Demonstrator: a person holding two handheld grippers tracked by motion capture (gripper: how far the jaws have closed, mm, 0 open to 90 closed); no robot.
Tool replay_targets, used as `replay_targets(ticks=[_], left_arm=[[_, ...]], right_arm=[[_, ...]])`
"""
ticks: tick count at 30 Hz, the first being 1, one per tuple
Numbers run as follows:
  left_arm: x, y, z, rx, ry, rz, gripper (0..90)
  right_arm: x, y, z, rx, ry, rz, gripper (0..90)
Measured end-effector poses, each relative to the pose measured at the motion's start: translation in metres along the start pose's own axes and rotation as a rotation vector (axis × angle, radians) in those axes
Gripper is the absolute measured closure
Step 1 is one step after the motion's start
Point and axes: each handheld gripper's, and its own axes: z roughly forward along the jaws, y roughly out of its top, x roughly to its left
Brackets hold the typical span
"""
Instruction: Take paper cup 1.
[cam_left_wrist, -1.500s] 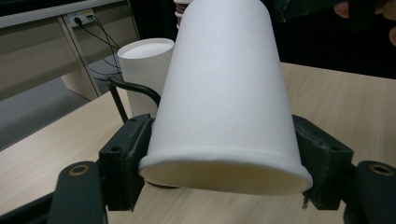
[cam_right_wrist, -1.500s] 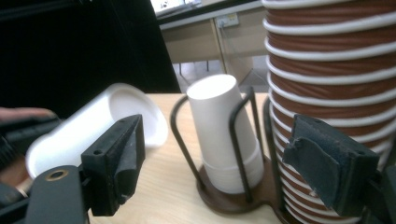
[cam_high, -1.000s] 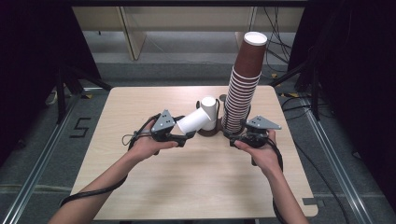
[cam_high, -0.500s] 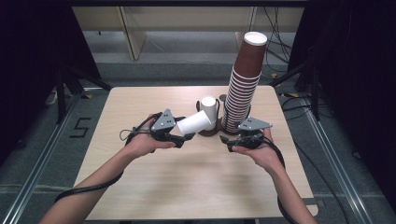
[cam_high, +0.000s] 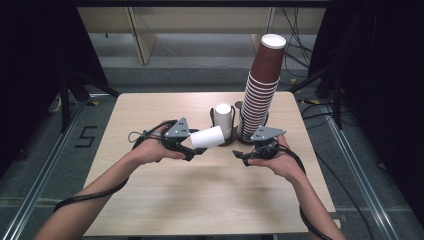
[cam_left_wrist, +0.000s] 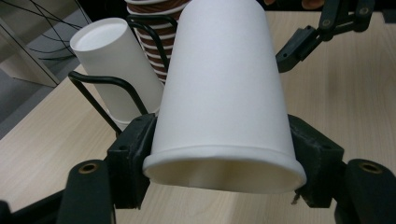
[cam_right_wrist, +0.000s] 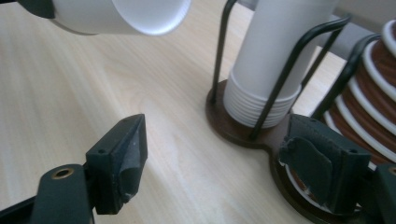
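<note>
A: What is seen, from the largest thing down?

B: A pale wooden bench (cam_high: 150, 200) is seen from above. Toward its far edge a tall stack of brown cups (cam_high: 260, 95) is held upright in a dark wire cup holder (cam_right_wrist: 243, 130), and a shorter stack of white cups (cam_high: 223, 117) is seated just beside it in the same holder.

A: And the single cup?

B: A white paper cup (cam_left_wrist: 224, 93) is pinched near its rim by the left hand-held gripper (cam_high: 192, 150). It is held on its side above the bench, its base turned toward the white stack, near it but apart.

A: The other one?

B: The right hand-held gripper (cam_high: 245, 156) is held low, just in front of the holder's base. Its jaws are spread apart and nothing is gripped between them.
</note>
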Motion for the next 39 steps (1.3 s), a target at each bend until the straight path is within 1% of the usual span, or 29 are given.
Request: replay_targets(ticks=[1, 2, 3, 4, 5, 6, 7, 8, 10, 11, 12, 13, 15, 16, 17, 19, 20, 21, 22, 24, 25, 26, 30, 31, 32, 34, 35, 38, 39], left_arm=[[0.000, 0.000, 0.000, 0.020, -0.010, 0.011, 32.1], [0.000, 0.000, 0.001, 0.030, -0.026, 0.021, 32.1], [0.000, 0.001, 0.001, 0.049, -0.034, 0.034, 32.0], [-0.001, 0.001, 0.002, 0.065, -0.044, 0.045, 31.9], [-0.001, 0.002, 0.002, 0.086, -0.052, 0.060, 31.9], [-0.002, 0.002, 0.003, 0.095, -0.061, 0.061, 31.8], [-0.002, 0.002, 0.003, 0.115, -0.065, 0.077, 31.7], [-0.002, 0.003, 0.004, 0.125, -0.070, 0.074, 31.7], [-0.001, 0.004, 0.004, 0.166, -0.085, 0.091, 31.6], [-0.002, 0.004, 0.004, 0.177, -0.087, 0.104, 31.5], [-0.001, 0.005, 0.005, 0.190, -0.091, 0.128, 31.4], [-0.002, 0.006, 0.005, 0.202, -0.094, 0.137, 31.4], [-0.002, 0.007, 0.006, 0.212, -0.111, 0.160, 31.3], [-0.002, 0.009, 0.006, 0.231, -0.129, 0.172, 31.3], [-0.002, 0.009, 0.007, 0.226, -0.136, 0.177, 31.3], [-0.002, 0.010, 0.008, 0.246, -0.152, 0.195, 31.2], [-0.003, 0.010, 0.009, 0.247, -0.159, 0.199, 31.2], [-0.003, 0.011, 0.009, 0.258, -0.166, 0.210, 31.2], [-0.004, 0.010, 0.010, 0.253, -0.171, 0.208, 31.2], [-0.005, 0.011, 0.010, 0.260, -0.179, 0.214, 31.2], [-0.006, 0.011, 0.011, 0.253, -0.182, 0.204, 31.2], [-0.005, 0.012, 0.011, 0.264, -0.186, 0.222, 31.2], [-0.005, 0.013, 0.011, 0.268, -0.208, 0.221, 31.2], [-0.005, 0.014, 0.011, 0.274, -0.212, 0.221, 31.2], [-0.005, 0.014, 0.012, 0.273, -0.217, 0.221, 31.2], [-0.004, 0.014, 0.013, 0.276, -0.223, 0.218, 31.2], [-0.004, 0.015, 0.013, 0.283, -0.228, 0.217, 31.2], [-0.003, 0.016, 0.013, 0.310, -0.237, 0.230, 31.2], [-0.002, 0.018, 0.013, 0.324, -0.243, 0.247, 31.2]], right_arm=[[-0.001, 0.001, 0.000, 0.001, 0.002, -0.023, 22.4], [-0.001, 0.001, 0.000, 0.001, 0.002, -0.023, 22.4], [0.000, 0.001, 0.001, 0.011, 0.016, -0.008, 22.4], [0.001, 0.002, 0.001, 0.024, 0.032, -0.013, 22.4], [0.001, 0.002, 0.001, 0.024, 0.032, -0.013, 22.4], [0.000, 0.002, 0.002, 0.022, 0.038, -0.042, 22.4], [-0.001, 0.002, 0.002, 0.026, 0.042, -0.047, 22.4], [0.000, 0.002, 0.003, 0.038, 0.053, -0.036, 22.4], [0.000, 0.002, 0.003, 0.047, 0.064, -0.050, 22.5], [0.002, 0.003, 0.003, 0.062, 0.074, -0.046, 22.5], [0.002, 0.003, 0.003, 0.072, 0.094, -0.072, 22.6], [0.002, 0.003, 0.003, 0.072, 0.094, -0.072, 22.6], [0.003, 0.004, 0.003, 0.090, 0.120, -0.085, 22.6], [0.001, 0.005, 0.004, 0.080, 0.131, -0.132, 22.8], [0.001, 0.006, 0.004, 0.088, 0.139, -0.135, 22.8], [0.002, 0.006, 0.004, 0.104, 0.169, -0.133, 22.8], [-0.001, 0.007, 0.004, 0.099, 0.168, -0.172, 22.8], [0.000, 0.008, 0.004, 0.119, 0.197, -0.190, 22.8], [0.000, 0.008, 0.004, 0.119, 0.197, -0.190, 22.8], [-0.001, 0.009, 0.003, 0.129, 0.231, -0.214, 22.8], [-0.001, 0.009, 0.003, 0.130, 0.235, -0.219, 22.7], [-0.002, 0.009, 0.004, 0.130, 0.243, -0.225, 22.7], [-0.004, 0.010, 0.004, 0.133, 0.269, -0.250, 22.6], [-0.005, 0.010, 0.004, 0.154, 0.290, -0.254, 22.4], [-0.005, 0.010, 0.004, 0.154, 0.290, -0.254, 22.4], [-0.006, 0.011, 0.005, 0.186, 0.294, -0.285, 22.3], [-0.006, 0.011, 0.005, 0.186, 0.294, -0.285, 22.3], [-0.007, 0.012, 0.007, 0.212, 0.320, -0.301, 22.4], [-0.006, 0.012, 0.006, 0.233, 0.321, -0.283, 22.3]])
